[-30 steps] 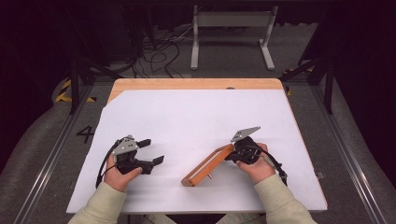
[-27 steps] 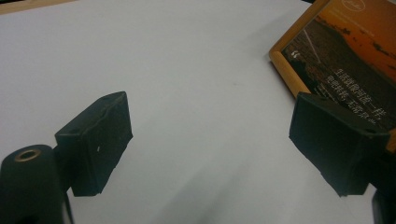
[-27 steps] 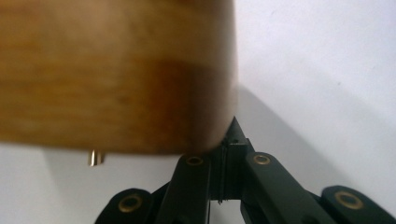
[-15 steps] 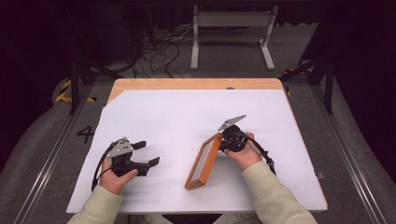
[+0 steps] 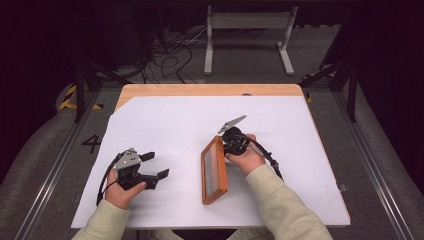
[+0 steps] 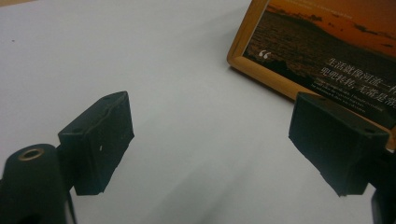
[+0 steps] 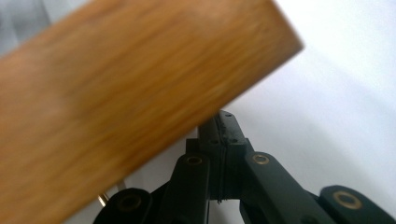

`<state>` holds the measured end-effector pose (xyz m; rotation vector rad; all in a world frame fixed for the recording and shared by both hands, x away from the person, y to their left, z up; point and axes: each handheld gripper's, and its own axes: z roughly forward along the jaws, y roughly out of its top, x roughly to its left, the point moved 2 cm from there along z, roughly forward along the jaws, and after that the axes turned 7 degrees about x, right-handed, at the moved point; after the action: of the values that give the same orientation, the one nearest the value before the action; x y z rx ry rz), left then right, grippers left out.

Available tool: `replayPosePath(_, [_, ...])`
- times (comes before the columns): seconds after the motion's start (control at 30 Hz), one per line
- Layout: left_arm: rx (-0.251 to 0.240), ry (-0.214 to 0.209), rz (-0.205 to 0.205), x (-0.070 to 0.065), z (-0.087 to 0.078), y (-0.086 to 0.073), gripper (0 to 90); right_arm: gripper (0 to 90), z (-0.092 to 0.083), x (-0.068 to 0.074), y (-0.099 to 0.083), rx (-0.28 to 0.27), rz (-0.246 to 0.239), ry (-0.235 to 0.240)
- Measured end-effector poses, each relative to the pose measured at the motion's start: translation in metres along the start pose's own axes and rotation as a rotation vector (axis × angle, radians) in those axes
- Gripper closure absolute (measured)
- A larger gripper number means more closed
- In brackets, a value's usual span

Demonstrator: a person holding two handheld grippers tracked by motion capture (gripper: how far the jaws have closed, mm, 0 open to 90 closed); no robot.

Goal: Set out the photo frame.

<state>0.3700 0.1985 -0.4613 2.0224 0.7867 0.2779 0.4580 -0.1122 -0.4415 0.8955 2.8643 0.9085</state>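
A wooden picture frame (image 5: 214, 170) stands tilted on its long edge on the white-covered table (image 5: 170, 120), its glass face turned toward the left. My right gripper (image 5: 231, 142) is at its far upper corner, jaws shut on the frame's back side. In the right gripper view the jaws of the right gripper (image 7: 223, 135) press together under the blurred wooden back (image 7: 130, 93). My left gripper (image 5: 154, 166) rests near the front left, open and holding nothing. The left gripper view has the left gripper (image 6: 219, 140) with jaws wide apart and the frame (image 6: 327, 46), a sunset print with text, ahead at the right.
The table's bare wooden strip (image 5: 200, 90) runs along the far edge. Behind the table a metal stand (image 5: 247, 35) and loose cables (image 5: 165, 55) sit on the floor. White surface lies open between the two grippers and toward the back.
The right gripper has swung the frame from lying diagonally to standing nearly lengthwise, and shifted left. The left gripper has drifted slightly nearer the front edge, still open.
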Motion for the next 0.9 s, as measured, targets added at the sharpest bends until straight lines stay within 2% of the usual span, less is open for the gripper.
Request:
replayPosePath(0.23, [0.001, -0.003, 0.001, 0.001, 0.002, 0.001, 14.1, 90.0, 0.009, 0.009, 0.010, -0.003, -0.064, 0.035])
replayPosePath(0.33, [0.010, -0.010, -0.003, 0.001, 0.003, 0.001, 14.2, 90.0, 0.007, 0.009, 0.009, -0.005, -0.066, 0.030])
replayPosePath(0.43, [0.009, -0.014, -0.001, 0.001, 0.005, 0.002, 14.4, 90.0, 0.001, 0.009, 0.008, -0.002, -0.058, -0.021])
replayPosePath(0.47, [0.009, -0.014, -0.001, 0.001, 0.005, 0.002, 14.5, 90.0, 0.001, 0.009, 0.008, -0.002, -0.058, -0.021])
replayPosePath(0.57, [0.016, -0.018, -0.011, 0.001, 0.006, 0.002, 14.5, 86.0, -0.009, 0.010, 0.005, -0.003, -0.034, -0.074])
replayPosePath(0.7, [0.020, -0.018, -0.017, 0.002, 0.005, 0.003, 14.5, 84.3, -0.019, 0.010, 0.002, -0.011, -0.036, -0.102])
replayPosePath(0.73, [0.017, -0.015, -0.017, 0.002, 0.005, 0.003, 14.5, 84.9, -0.026, 0.011, 0.000, -0.007, -0.032, -0.123])
replayPosePath(0.9, [0.018, -0.014, -0.023, 0.002, 0.004, 0.002, 14.5, 80.2, -0.039, 0.014, -0.002, -0.009, -0.033, -0.141])
